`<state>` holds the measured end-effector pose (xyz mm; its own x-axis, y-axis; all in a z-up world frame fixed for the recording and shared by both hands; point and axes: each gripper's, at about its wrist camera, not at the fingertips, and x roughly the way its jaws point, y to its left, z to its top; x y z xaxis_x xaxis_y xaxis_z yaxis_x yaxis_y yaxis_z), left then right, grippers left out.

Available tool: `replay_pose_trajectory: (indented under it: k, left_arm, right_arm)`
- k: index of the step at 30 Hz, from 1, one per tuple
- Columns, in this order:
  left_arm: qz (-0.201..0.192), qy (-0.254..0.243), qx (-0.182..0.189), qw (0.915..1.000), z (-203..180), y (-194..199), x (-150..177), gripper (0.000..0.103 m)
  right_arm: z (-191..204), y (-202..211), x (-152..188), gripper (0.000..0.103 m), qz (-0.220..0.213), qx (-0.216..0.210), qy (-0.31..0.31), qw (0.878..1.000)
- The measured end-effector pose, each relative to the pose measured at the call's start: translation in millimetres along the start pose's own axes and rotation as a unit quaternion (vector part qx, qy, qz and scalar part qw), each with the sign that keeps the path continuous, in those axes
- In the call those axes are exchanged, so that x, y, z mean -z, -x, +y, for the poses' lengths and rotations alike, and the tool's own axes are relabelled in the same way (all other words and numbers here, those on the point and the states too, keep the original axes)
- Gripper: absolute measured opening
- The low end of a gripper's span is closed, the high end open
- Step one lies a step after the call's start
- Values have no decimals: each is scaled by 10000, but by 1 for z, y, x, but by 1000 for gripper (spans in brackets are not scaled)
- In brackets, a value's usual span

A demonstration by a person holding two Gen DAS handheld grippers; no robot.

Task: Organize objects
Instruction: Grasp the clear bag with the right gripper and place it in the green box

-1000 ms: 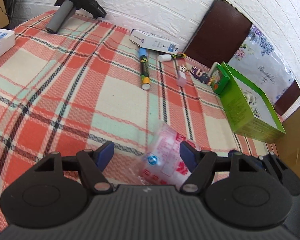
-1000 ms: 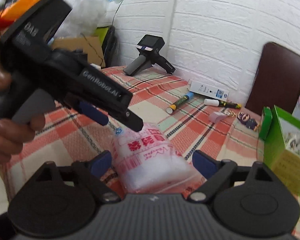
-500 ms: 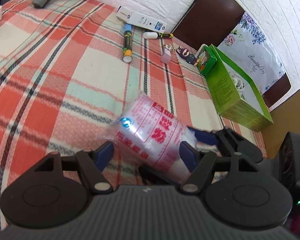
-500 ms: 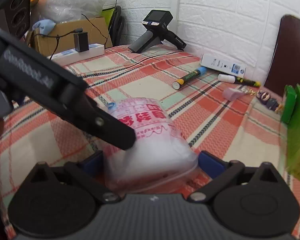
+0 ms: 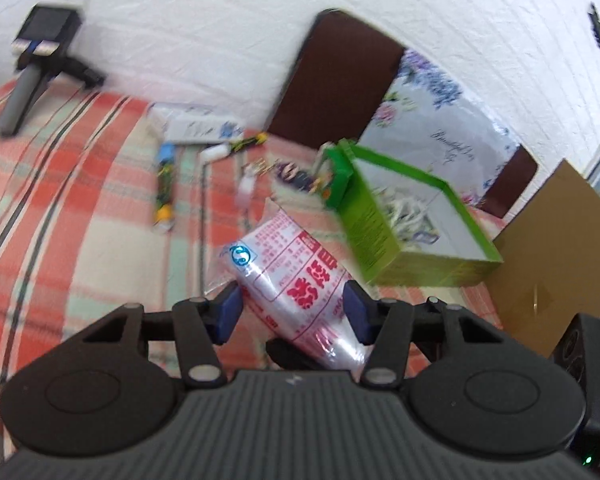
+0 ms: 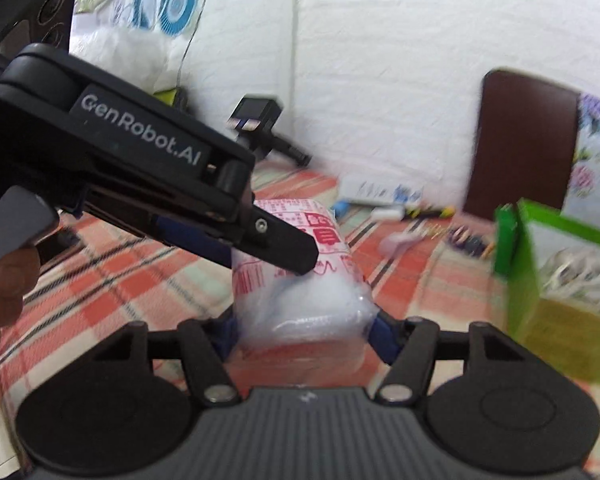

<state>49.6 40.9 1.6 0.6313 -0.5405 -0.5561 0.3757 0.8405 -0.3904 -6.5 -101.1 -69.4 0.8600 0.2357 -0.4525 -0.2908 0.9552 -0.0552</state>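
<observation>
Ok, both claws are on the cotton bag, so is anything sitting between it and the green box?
Nothing visible does. The cotton bag is held just short of the open green box; the keychain and marker lie off to the side, though the frames are blurred.

Bag (image 5: pixel 296 280): clear glossy plastic film, crinkled, printed in red. Table covering (image 5: pixel 80 216): woven plaid cloth, matt. Box (image 5: pixel 384 240): green cardboard, slight sheen. Wall (image 5: pixel 220 20): white, rough brick-textured finish. Chair back (image 5: pixel 340 80): dark brown, smooth. Left gripper (image 5: pixel 292 310): matt black plastic body, ribbed housing, blue pads (image 5: pixel 230 308), metal pivot pins.
</observation>
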Motion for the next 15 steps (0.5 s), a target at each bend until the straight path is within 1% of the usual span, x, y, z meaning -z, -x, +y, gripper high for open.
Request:
replay_pose_trajectory:
  k: [4,8,11,13,14,15]
  left_arm:
    - [-61,-472,332,9983,-42,-25,-23,56]
    - [12,-888,752,9932,-93,-69,-39,56]
    - [113,-1111,1058,9881,-133,-104,-48,56]
    - [129,-1285,1180,9846,-159,-127,-50,57]
    - [122,-1370,1219,9830,-170,-138,-51,58]
    - [114,-1469,1190,9819,-180,-151,-51,61]
  right_arm:
    - [-38,14,-7,61,-292,594,-101,9978]
    - [-95,24,-9,61,-340,1220,-354,9913]
    - [-140,32,-3,61,-384,1702,-500,9834]
    - [-168,33,1,62,-416,1992,-568,9774]
    - [-181,29,6,63,-447,2191,-584,9729]
    - [-194,23,9,67,-459,2407,-578,9678]
